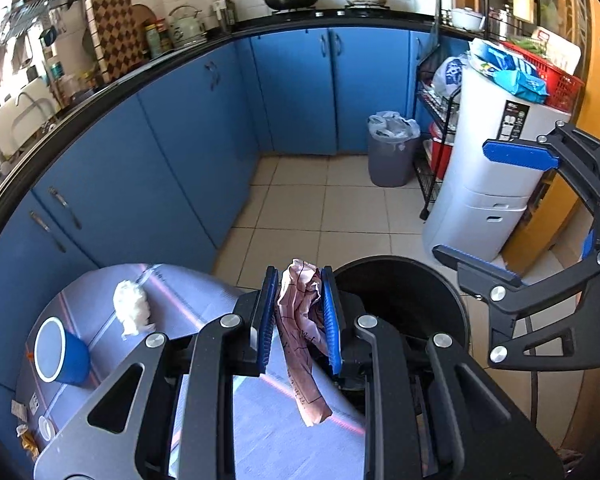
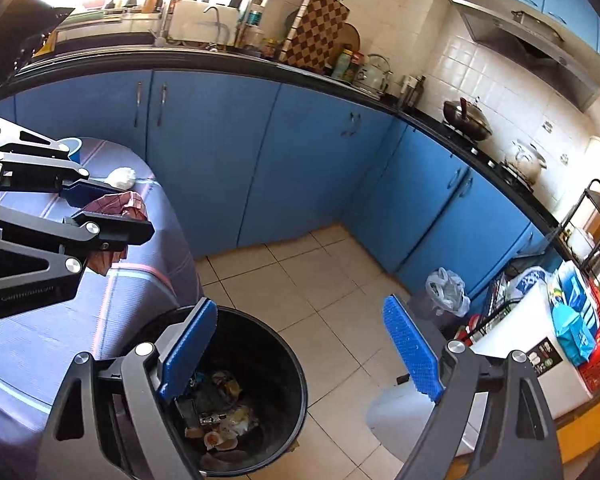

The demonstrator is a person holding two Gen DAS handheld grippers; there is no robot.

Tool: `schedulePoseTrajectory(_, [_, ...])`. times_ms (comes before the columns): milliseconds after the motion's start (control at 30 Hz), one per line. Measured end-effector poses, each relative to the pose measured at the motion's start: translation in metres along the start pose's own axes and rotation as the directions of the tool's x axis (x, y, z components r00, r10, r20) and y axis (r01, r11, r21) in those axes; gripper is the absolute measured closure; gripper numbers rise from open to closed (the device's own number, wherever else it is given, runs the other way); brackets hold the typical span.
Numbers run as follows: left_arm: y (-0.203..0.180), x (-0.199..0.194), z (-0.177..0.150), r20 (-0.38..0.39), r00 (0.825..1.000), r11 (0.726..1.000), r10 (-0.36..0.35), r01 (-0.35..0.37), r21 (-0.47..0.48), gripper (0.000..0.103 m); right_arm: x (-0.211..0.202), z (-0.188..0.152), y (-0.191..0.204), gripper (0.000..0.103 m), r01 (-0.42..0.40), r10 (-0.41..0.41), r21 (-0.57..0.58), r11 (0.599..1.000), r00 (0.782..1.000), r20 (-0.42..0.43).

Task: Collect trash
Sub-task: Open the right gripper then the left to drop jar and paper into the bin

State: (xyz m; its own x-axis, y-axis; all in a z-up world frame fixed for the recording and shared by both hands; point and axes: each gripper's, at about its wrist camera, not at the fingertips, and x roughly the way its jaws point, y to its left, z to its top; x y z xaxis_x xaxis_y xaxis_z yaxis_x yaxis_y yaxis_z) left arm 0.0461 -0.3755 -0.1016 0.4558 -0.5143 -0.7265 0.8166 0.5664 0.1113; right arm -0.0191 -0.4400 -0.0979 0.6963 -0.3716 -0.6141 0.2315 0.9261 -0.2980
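My left gripper (image 1: 298,314) is shut on a crumpled pink paper (image 1: 302,320) and holds it above the table's right edge, beside the black bin (image 1: 404,292). The same paper shows in the right wrist view (image 2: 118,204), clamped in the left gripper (image 2: 100,210). My right gripper (image 2: 300,344) is open and empty, above the black bin (image 2: 276,364), which holds several scraps of trash. It also shows at the right of the left wrist view (image 1: 496,208). A white crumpled tissue (image 1: 132,308) lies on the table (image 1: 204,304).
A blue cup (image 1: 58,354) stands at the table's left edge, with small wrappers (image 1: 26,434) below it. A grey lined bin (image 1: 392,152) stands by the blue cabinets (image 1: 188,128). A white appliance (image 1: 488,176) and a wire rack (image 1: 432,136) are at right.
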Motion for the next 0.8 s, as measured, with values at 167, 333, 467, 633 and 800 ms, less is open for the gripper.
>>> schedulePoseTrajectory(167, [-0.014,0.006,0.011,-0.001,0.999,0.999,-0.046,0.046,0.011,0.080,-0.001,-0.006,-0.010,0.020,0.016,-0.016,0.020,1.000,1.000,-0.010])
schedulePoseTrajectory(333, [-0.021,0.010,0.020,0.011,0.999,0.999,-0.046,0.046,0.010,0.075,0.000,-0.013,-0.020,0.020,0.030,-0.029,0.036,0.999,0.999,-0.018])
schedulePoseTrajectory(467, [-0.021,0.006,0.023,0.064,0.997,0.999,-0.036,0.036,-0.005,0.006,0.002,-0.017,-0.023,0.020,0.033,-0.032,0.041,0.999,0.999,-0.025])
schedulePoseTrajectory(633, [-0.022,0.006,0.026,0.080,0.997,1.000,-0.013,0.013,-0.004,0.004,0.006,-0.019,-0.024,0.020,0.035,-0.033,0.044,0.998,0.999,-0.030])
schedulePoseTrajectory(800, [-0.014,0.006,0.026,0.078,0.997,1.000,-0.009,0.011,-0.025,0.004,0.007,-0.019,-0.024,0.020,0.033,-0.031,0.041,0.999,0.999,-0.034])
